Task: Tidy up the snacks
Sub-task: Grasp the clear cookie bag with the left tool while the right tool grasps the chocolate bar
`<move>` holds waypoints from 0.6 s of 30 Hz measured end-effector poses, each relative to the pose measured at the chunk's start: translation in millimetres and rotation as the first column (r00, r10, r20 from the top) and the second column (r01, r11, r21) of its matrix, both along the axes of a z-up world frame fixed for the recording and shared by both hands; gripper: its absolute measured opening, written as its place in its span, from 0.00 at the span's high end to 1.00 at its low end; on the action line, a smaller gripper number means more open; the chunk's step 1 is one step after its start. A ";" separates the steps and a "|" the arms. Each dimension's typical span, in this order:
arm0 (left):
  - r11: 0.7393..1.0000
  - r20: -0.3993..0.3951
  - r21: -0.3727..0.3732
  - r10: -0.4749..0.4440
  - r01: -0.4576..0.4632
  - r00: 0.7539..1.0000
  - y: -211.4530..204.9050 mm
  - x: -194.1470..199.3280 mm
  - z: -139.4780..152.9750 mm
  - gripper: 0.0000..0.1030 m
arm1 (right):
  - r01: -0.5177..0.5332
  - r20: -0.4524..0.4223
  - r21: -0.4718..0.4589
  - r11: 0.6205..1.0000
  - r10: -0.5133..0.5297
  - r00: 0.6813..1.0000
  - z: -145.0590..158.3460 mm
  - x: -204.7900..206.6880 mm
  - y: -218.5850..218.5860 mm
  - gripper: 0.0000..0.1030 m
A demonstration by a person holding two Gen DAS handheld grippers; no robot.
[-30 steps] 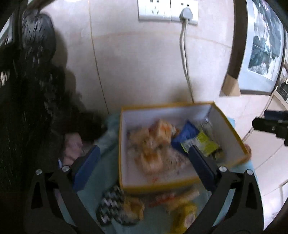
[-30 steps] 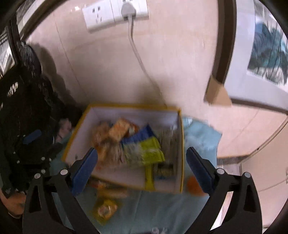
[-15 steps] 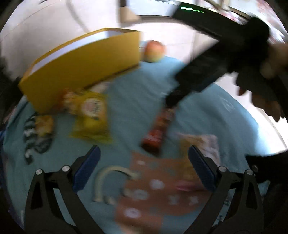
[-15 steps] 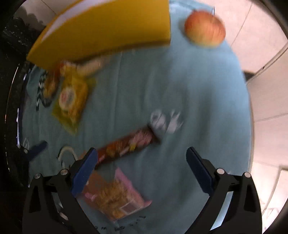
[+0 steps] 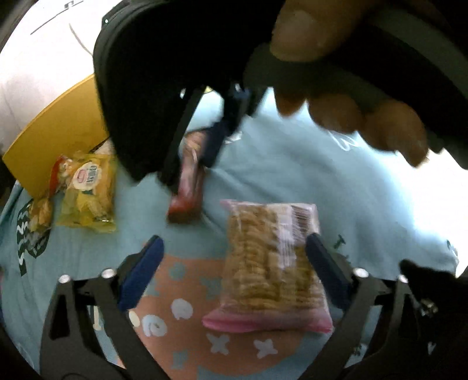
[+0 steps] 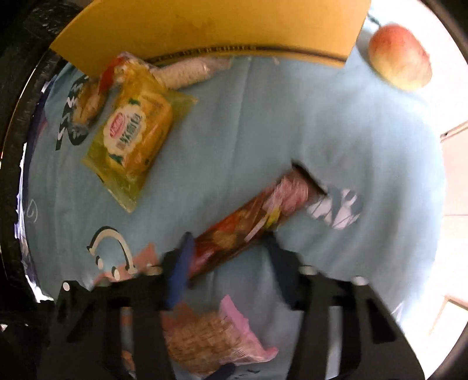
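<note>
A pink-wrapped cracker pack (image 5: 269, 269) lies on the light blue cloth (image 5: 321, 190) between the pads of my left gripper (image 5: 232, 273). Its jaws are closing: the right pad touches the pack's edge, the left pad stands apart. A long red snack bar (image 6: 254, 216) lies slantwise on the cloth. My right gripper (image 6: 229, 263) points straight down over it, jaws closing, with both pads against the bar's lower half. The left wrist view shows this right gripper (image 5: 193, 155) from above, a hand around its handle. The cracker pack (image 6: 204, 342) also shows below it.
The yellow box (image 6: 204, 26) stands at the far edge of the cloth. In front of it lie a yellow snack pack (image 6: 134, 137), a white biscuit roll (image 6: 184, 71) and a small orange pack (image 6: 87, 99). An apple (image 6: 400, 55) sits far right.
Both grippers came down from above the open box to the cloth in front of it. The right jaws narrowed around the red bar; the left jaws narrowed around the cracker pack.
</note>
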State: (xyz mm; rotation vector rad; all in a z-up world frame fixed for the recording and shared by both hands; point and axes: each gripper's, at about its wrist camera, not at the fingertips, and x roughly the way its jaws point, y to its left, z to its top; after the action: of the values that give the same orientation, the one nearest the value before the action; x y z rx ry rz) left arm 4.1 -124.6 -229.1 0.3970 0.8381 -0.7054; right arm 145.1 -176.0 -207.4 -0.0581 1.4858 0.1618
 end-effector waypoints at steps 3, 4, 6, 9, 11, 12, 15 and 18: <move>1.000 -0.026 -0.012 -0.025 0.025 0.999 2.1 -1.7 2.4 0.50 | -0.020 0.023 -0.010 1.000 0.021 1.000 2.2 -5.0 -9.8 0.74; 1.000 -0.045 -0.023 -0.017 0.016 0.999 6.3 1.0 2.9 0.51 | -0.019 0.027 -0.010 1.000 0.019 0.999 2.5 -7.2 -15.0 0.74; 1.000 -0.044 -0.020 0.010 -0.011 0.999 14.0 9.2 3.8 0.50 | -0.006 0.022 0.011 1.000 0.006 1.000 2.4 -11.4 -27.8 0.74; 0.997 -0.010 0.006 0.078 -0.078 0.997 20.9 17.0 4.4 0.26 | 0.010 0.030 -0.005 1.000 -0.010 1.000 2.7 -15.3 -44.7 0.61; 0.995 0.007 0.017 0.103 -0.103 0.995 20.1 21.3 4.3 0.14 | 0.032 0.031 -0.010 0.999 -0.032 0.999 0.7 -13.2 -47.9 0.54; 0.994 0.007 0.030 0.107 -0.107 0.994 17.1 22.9 2.5 0.11 | 0.040 0.032 -0.007 0.999 -0.039 0.999 0.1 -12.6 -47.2 0.51; 0.991 0.012 0.084 0.105 -0.105 0.994 3.0 21.8 -6.1 0.02 | 0.033 0.045 0.010 0.999 -0.034 0.998 -1.2 -13.0 -40.1 0.48; 0.994 -0.005 0.095 0.063 -0.062 0.998 -6.7 20.6 -12.2 0.18 | -0.010 0.074 -0.049 0.999 0.014 0.997 -10.6 -16.4 -21.0 0.47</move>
State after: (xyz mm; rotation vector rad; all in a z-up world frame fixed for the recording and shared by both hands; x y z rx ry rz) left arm 24.7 -131.4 -241.2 0.4519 0.8900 -0.6110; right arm 128.7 -196.9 -218.0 -0.1110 1.4155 0.1322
